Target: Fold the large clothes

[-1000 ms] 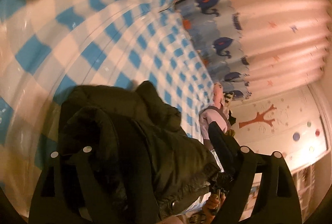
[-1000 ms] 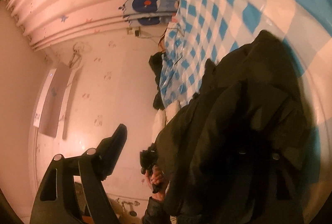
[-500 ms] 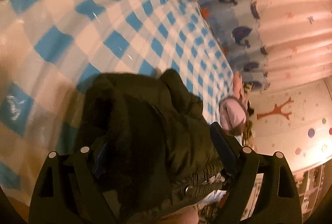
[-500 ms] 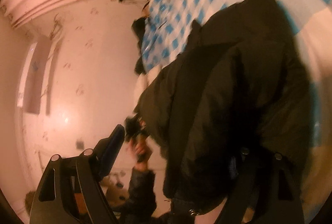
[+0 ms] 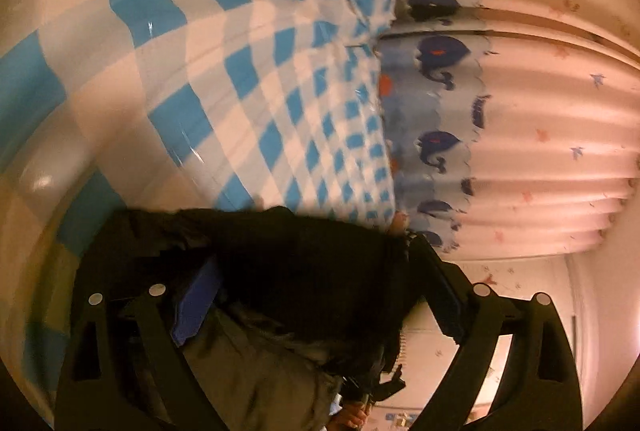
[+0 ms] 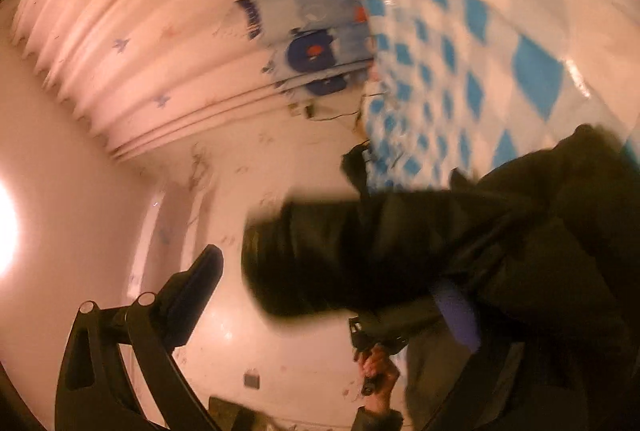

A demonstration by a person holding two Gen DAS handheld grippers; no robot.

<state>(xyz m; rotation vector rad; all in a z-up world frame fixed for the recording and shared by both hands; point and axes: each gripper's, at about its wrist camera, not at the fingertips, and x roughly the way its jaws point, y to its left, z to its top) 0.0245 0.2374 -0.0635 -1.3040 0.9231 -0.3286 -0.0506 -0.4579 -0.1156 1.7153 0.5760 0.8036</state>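
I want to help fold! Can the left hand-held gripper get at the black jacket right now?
Probably yes: the black jacket already lies between the fingers of the left hand-held gripper, whose jaws are opening, and nothing is in the way.

A dark olive-black padded jacket (image 5: 304,271) lies on a glossy blue-and-white checked cloth (image 5: 248,79) — behind hangs a pale pink pleated curtain (image 5: 552,151) with small blue and coral stars, its light blue border printed with navy whales
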